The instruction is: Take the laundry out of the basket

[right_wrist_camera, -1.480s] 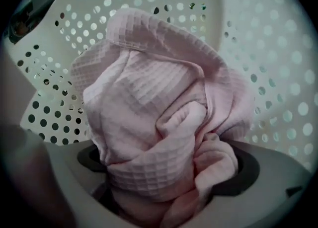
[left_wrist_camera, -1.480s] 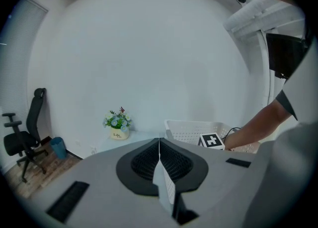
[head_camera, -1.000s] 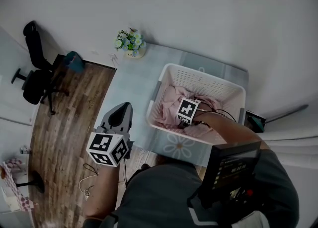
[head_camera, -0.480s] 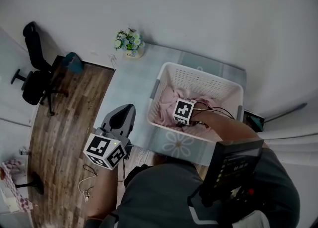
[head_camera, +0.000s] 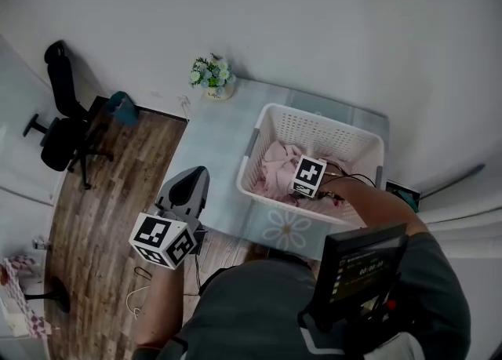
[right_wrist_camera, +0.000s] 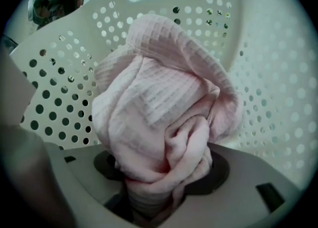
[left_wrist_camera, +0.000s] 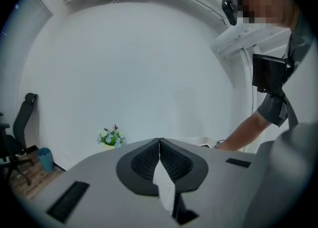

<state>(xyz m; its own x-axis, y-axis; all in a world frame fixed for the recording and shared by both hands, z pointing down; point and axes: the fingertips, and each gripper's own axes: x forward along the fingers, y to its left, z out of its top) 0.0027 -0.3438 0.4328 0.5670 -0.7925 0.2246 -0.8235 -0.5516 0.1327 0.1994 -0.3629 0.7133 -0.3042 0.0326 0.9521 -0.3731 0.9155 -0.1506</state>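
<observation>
A white perforated laundry basket (head_camera: 340,129) stands on the table, with pink laundry (head_camera: 277,164) heaped in its left half. My right gripper (head_camera: 306,181) reaches steeply down into the basket. In the right gripper view a bunched pink waffle-weave cloth (right_wrist_camera: 159,108) fills the gap between the jaws; they have just been closing and now pinch its lower folds. The basket wall (right_wrist_camera: 271,93) surrounds it. My left gripper (head_camera: 195,173) hovers left of the basket past the table's near edge, its jaws shut and empty (left_wrist_camera: 159,140).
The table (head_camera: 216,143) carries a pale floral cover. A small pot of flowers (head_camera: 212,76) stands at its far left corner. A black office chair (head_camera: 61,115) and a teal bin (head_camera: 122,105) are on the wooden floor to the left.
The right gripper has stayed down in the basket on the pink pile. The left gripper has shifted slightly beside the table. The head view itself has moved a little.
</observation>
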